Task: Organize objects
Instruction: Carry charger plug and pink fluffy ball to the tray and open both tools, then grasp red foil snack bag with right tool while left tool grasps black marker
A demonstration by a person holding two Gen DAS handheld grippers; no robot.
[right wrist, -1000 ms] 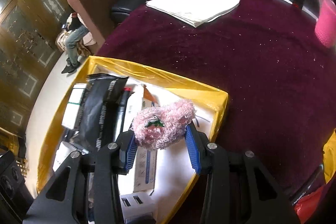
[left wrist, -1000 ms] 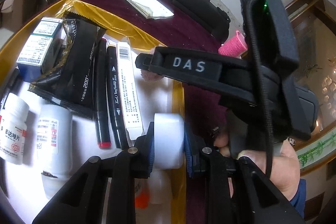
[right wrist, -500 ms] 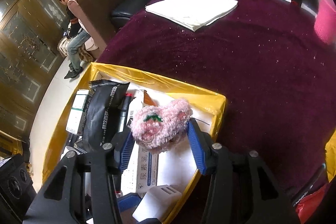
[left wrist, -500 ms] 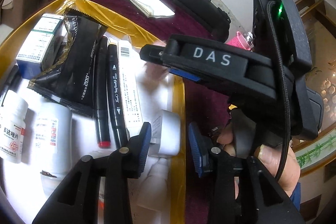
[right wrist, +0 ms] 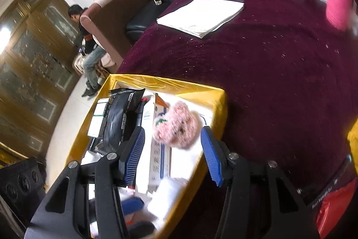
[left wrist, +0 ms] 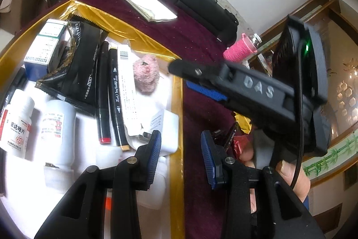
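A gold-rimmed tray (left wrist: 176, 104) with a white floor lies on the maroon cloth. A white adapter block (left wrist: 166, 129) rests inside it against the right rim, just ahead of my left gripper (left wrist: 181, 158), which is open and holds nothing. A pink fluffy toy (left wrist: 145, 76) lies on the tray floor near the far right corner. In the right wrist view the toy (right wrist: 176, 127) sits between the blue pads of my right gripper (right wrist: 172, 151), which is open and clear of it. From the left wrist view the right gripper (left wrist: 190, 80) hovers over the tray's right edge.
The tray (right wrist: 156, 82) also holds a black pouch (left wrist: 76, 68), two markers (left wrist: 103, 93), a long white box (left wrist: 127, 93), two white bottles (left wrist: 58, 127) and a medicine box (left wrist: 44, 46). Folded white paper (right wrist: 201, 15) and a pink roll (left wrist: 239, 50) lie on the cloth. A person (right wrist: 87, 37) sits far left.
My left gripper opened and let go of the white block, which now lies in the tray. My right gripper opened, left the pink toy on the tray floor and drew back a little.
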